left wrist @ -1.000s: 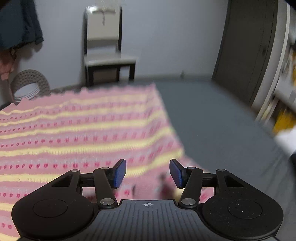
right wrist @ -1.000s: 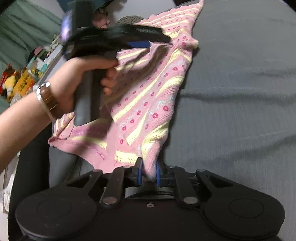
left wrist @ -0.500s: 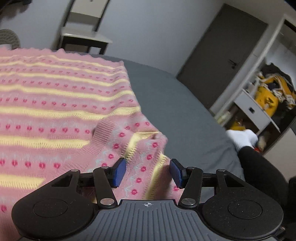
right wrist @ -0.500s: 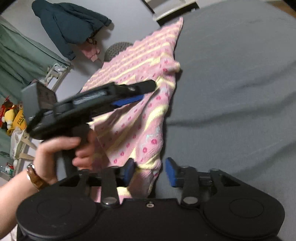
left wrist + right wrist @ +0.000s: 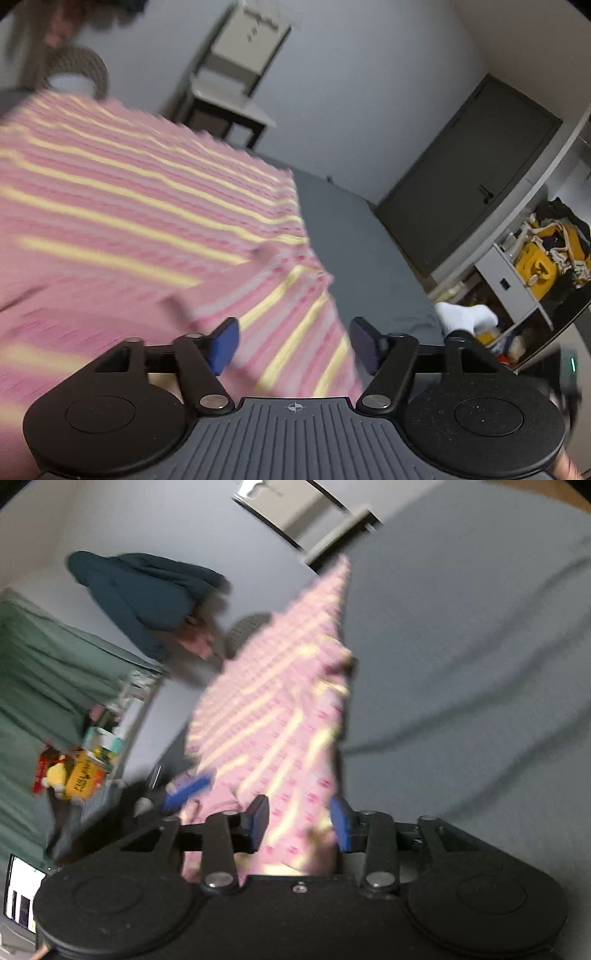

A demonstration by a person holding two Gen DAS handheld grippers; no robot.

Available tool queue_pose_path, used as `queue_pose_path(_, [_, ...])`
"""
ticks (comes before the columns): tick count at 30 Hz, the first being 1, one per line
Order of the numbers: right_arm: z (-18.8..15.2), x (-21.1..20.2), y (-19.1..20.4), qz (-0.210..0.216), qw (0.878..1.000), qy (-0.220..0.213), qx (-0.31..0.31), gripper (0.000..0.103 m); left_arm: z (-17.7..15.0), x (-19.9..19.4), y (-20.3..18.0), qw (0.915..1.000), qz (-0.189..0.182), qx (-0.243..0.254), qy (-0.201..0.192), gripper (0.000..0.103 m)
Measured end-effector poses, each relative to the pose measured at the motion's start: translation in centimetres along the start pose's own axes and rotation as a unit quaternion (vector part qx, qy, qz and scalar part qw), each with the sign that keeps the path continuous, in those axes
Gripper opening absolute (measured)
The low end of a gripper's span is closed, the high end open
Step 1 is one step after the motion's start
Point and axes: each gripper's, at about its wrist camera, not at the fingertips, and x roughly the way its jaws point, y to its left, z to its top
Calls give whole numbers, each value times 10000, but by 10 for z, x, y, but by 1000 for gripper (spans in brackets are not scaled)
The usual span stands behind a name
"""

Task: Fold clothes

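Observation:
A pink knitted garment (image 5: 140, 229) with yellow stripes and small red motifs lies on a grey bed (image 5: 354, 243), one folded flap running toward the camera. My left gripper (image 5: 293, 345) is open, and the flap lies between its blue pads without being pinched. In the right wrist view the same garment (image 5: 280, 716) stretches away along the bed's left side. My right gripper (image 5: 299, 825) is open too, its jaws apart with cloth lying loose between them. The left gripper's blue fingertips (image 5: 188, 790) show low on the left. Both views are motion-blurred.
The grey bed (image 5: 461, 664) spreads to the right. A chair (image 5: 236, 92) stands against the far wall. A dark door (image 5: 465, 173) and cluttered shelves (image 5: 535, 258) are at right. A dark jacket (image 5: 144, 594) hangs on the wall, with green curtain and toys (image 5: 70, 775) at left.
My right gripper opened and let go of the garment's edge, which dropped onto the bed. The left gripper stayed open and swung down and nearer over the folded flap.

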Motion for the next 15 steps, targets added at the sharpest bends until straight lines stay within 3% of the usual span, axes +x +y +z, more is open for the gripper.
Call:
queue_pose_path(2, [-5,1,11,50,9996,-129,-226,53,-17,-39,10,9995,193,153,-195,72])
queue_pose_path(6, [-17,-1,38,42,9977,-263,-630,58,-43,-105,20,9951,670,453,-560,72])
queue_pose_path(8, [-22,-6,54,-43,9970,-308,-716,68,-46,-130,21,9921,955,517,-621,72])
queue_pose_path(11, [-30,-17,83,-288,9942,-354,-977,72,-40,-169,31,9794,1674,-41,-1130,72])
queue_pose_path(15, [-35,-36,136,-751,9890,-624,-1110,80,-26,-216,41,9627,1710,-1326,-1625,74])
